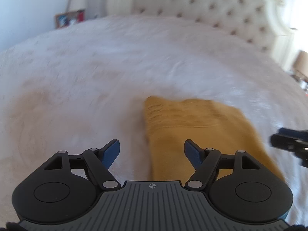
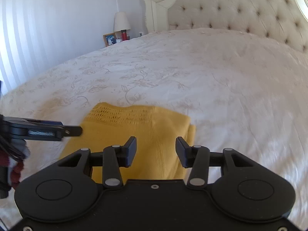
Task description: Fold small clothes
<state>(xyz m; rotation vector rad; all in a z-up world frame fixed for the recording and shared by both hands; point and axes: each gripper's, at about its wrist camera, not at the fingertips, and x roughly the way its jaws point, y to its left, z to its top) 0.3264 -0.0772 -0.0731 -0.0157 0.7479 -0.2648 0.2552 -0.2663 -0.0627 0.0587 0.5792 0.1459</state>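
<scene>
A yellow knit garment (image 1: pixel 194 127) lies folded into a compact rectangle on the white embroidered bedspread (image 1: pixel 96 73). My left gripper (image 1: pixel 152 144) hovers open over the garment's left edge, with nothing between its blue pads. In the right wrist view the same garment (image 2: pixel 138 123) lies just ahead of and below my right gripper (image 2: pixel 156 143), which is open and holds nothing. The left gripper (image 2: pixel 77 130) shows side-on at the garment's left edge. The right gripper (image 1: pixel 288 140) shows blurred at the right edge of the left wrist view.
The bedspread (image 2: pixel 192 73) stretches far ahead to a tufted cream headboard (image 2: pixel 240 9). Beyond the bed's far left corner stand a lamp (image 2: pixel 121 22), a photo frame (image 2: pixel 109 39) and a red bottle (image 2: pixel 123 34). Vertical blinds (image 2: pixel 28 28) cover the left wall.
</scene>
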